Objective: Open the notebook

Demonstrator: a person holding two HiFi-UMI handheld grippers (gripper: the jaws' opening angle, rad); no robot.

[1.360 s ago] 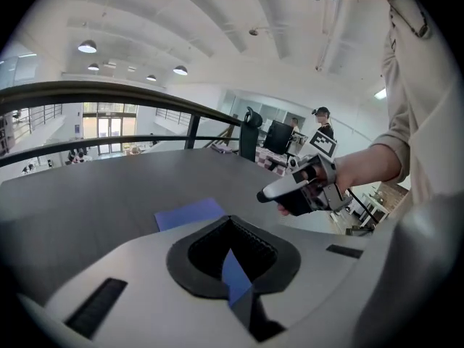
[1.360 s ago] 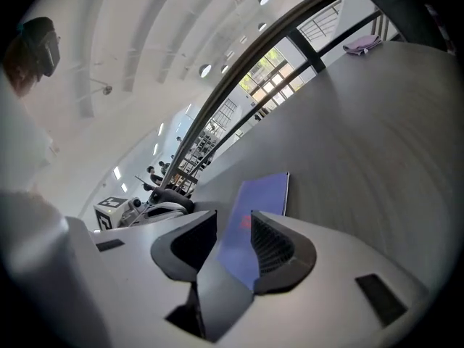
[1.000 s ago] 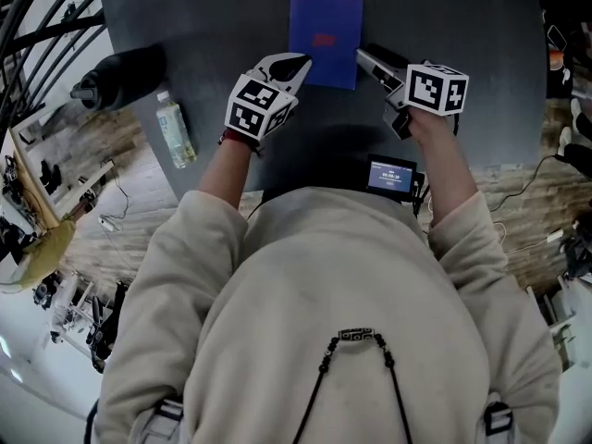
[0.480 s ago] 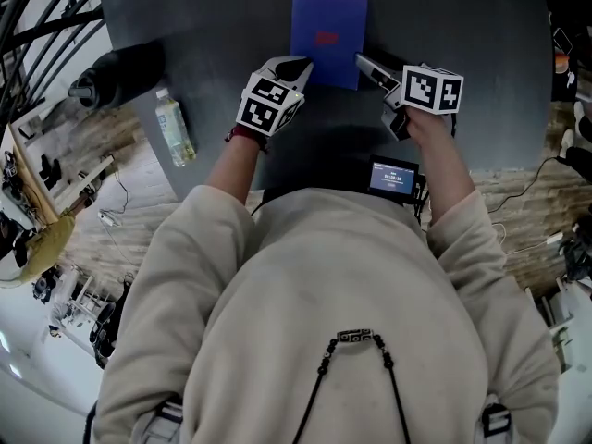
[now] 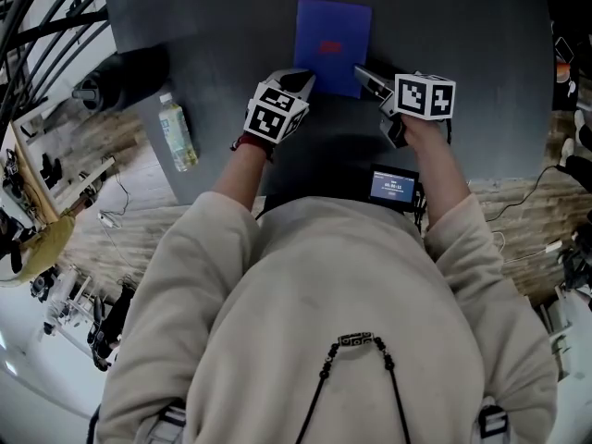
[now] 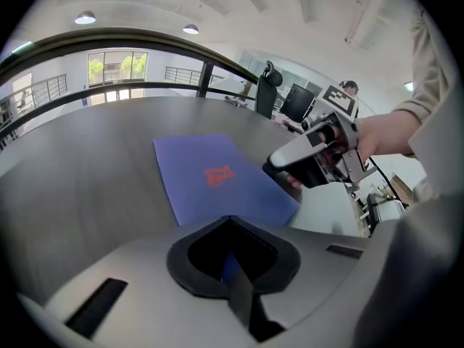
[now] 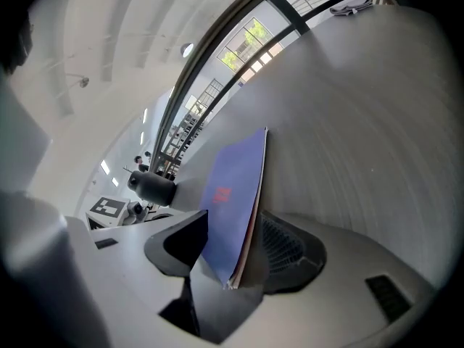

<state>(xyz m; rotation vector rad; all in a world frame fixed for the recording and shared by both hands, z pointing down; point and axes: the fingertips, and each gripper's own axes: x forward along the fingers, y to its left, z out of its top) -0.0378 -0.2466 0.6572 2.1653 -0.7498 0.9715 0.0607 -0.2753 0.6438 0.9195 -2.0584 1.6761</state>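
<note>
A closed blue notebook [image 5: 333, 40] with a red mark on its cover lies flat on the dark grey table [image 5: 203, 26]. My left gripper [image 5: 303, 79] hangs over the notebook's near left corner. In the left gripper view its jaws stand together, with only a sliver of the blue cover [image 6: 210, 176] showing between them. My right gripper [image 5: 363, 72] is at the near right corner. In the right gripper view the jaws [image 7: 228, 256] stand open around that corner of the notebook [image 7: 232, 194], whose page edges show. A small gap separates the pages from the meshed pad [image 7: 290, 245].
A clear water bottle [image 5: 176, 129] lies at the table's left edge beside a black bottle-like thing [image 5: 120, 77]. A small lit screen [image 5: 392, 186] sits at the near edge by my body. The right gripper [image 6: 312, 162] shows in the left gripper view.
Both grippers have sunk toward the table and crept forward. The right gripper's tip, which was beside the notebook's right edge, now reaches onto its near right corner.
</note>
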